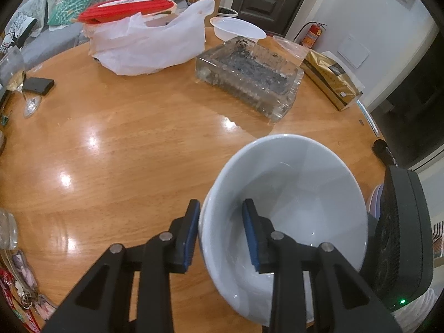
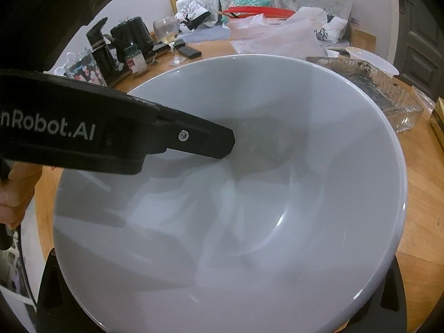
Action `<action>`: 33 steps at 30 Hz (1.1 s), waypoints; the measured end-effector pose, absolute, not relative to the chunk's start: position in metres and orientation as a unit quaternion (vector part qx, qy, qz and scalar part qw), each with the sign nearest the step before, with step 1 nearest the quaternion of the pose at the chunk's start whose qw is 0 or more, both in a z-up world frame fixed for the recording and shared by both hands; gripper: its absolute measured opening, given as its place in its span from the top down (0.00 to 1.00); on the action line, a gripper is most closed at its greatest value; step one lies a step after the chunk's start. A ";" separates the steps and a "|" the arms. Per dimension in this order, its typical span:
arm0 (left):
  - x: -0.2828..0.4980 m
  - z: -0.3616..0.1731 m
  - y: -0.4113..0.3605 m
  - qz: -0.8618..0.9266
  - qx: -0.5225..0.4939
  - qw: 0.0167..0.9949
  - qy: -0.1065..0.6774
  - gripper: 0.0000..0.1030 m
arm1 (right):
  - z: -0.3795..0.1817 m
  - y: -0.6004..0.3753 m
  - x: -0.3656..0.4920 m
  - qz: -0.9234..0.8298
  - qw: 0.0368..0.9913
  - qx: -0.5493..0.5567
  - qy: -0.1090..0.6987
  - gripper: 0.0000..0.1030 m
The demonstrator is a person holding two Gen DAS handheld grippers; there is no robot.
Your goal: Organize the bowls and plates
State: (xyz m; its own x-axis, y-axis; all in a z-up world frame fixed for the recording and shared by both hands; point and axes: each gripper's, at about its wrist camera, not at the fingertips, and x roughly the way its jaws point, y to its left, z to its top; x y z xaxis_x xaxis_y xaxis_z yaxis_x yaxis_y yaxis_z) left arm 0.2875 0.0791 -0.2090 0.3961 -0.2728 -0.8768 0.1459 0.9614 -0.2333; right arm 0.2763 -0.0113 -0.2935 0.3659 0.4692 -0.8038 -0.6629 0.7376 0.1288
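A white ceramic bowl [image 1: 294, 194] hangs tilted over the near right part of the round wooden table [image 1: 125, 144]. My left gripper [image 1: 221, 208] is shut on its near rim, one blue pad outside the wall and one inside. In the right wrist view the bowl [image 2: 249, 194] fills the frame, and the left gripper's inner finger [image 2: 205, 141] reaches into it from the left. My right gripper [image 2: 219, 299] stands open at its widest, with its fingers [image 2: 48, 283] spread on either side of the bowl's near edge. Whether they touch the bowl is hidden.
A cut-glass dish [image 1: 249, 80] with dark residue lies beyond the bowl, with a white plastic bowl [image 1: 236, 29] behind it. A white bag [image 1: 147, 47] under a red lid sits at the back, a gold packet [image 1: 330, 80] at the right edge. A wine glass [image 1: 14, 77] stands far left.
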 end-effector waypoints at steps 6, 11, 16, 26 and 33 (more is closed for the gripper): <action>0.285 -0.209 0.079 -0.128 -0.053 0.834 0.534 0.73 | -0.292 -0.010 0.270 0.337 0.825 -0.117 0.437 0.01; 0.273 -0.208 0.075 -0.130 -0.051 0.828 0.543 0.73 | -0.290 -0.010 0.252 0.337 0.827 -0.127 0.433 0.01; 0.245 -0.207 0.070 -0.142 -0.055 0.823 0.547 0.73 | -0.287 -0.016 0.226 0.339 0.823 -0.154 0.428 0.01; 0.190 -0.204 0.055 -0.154 -0.036 0.811 0.563 0.73 | -0.287 -0.029 0.171 0.351 0.811 -0.164 0.439 0.02; 0.184 -0.206 0.052 -0.153 -0.031 0.809 0.566 0.73 | -0.288 -0.031 0.168 0.356 0.810 -0.155 0.439 0.01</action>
State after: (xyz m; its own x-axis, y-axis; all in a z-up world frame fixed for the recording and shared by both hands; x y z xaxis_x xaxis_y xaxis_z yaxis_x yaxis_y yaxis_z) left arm 0.1836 0.0519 -0.2058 0.3122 -0.2829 -0.9069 0.2124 0.9513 -0.2236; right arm 0.1681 -0.0314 -0.2881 0.3608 0.4395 -0.8226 -0.7128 0.6987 0.0607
